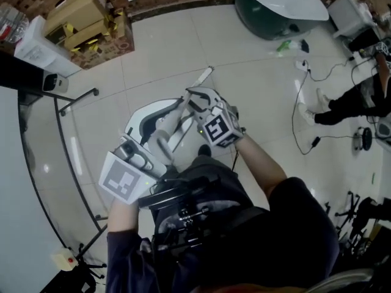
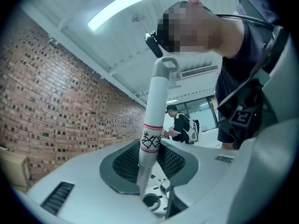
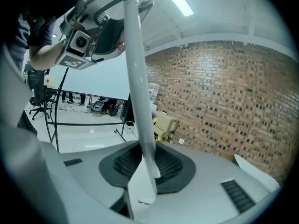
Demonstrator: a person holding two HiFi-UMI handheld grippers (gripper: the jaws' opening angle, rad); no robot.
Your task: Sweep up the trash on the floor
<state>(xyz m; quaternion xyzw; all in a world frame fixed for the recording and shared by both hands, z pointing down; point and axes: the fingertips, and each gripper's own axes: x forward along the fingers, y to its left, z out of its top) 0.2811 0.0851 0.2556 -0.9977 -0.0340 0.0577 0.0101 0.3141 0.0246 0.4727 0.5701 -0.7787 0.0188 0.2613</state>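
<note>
I hold both grippers up in front of my body. My left gripper (image 1: 157, 146) (image 2: 149, 171) is shut on a round white handle (image 2: 154, 115) with a red-striped label and a loop at its top end. My right gripper (image 1: 190, 100) (image 3: 145, 171) is shut on a flat white handle (image 3: 138, 87) that rises toward the left gripper. Between the two grippers in the head view hangs a white dustpan (image 1: 143, 116) with a dark inside. A slim white stick (image 1: 204, 75) pokes out beyond it. I cannot tell which handle belongs to the dustpan.
Pale floor tiles lie below. Cardboard boxes (image 1: 85, 17) stand by the brick wall at the back left, and a white and green tub (image 1: 278, 5) at the back. A small green item (image 1: 284, 44) and cables (image 1: 305, 102) lie at the right, near a seated person's legs (image 1: 348, 105). A black rail (image 1: 43, 163) curves along the left.
</note>
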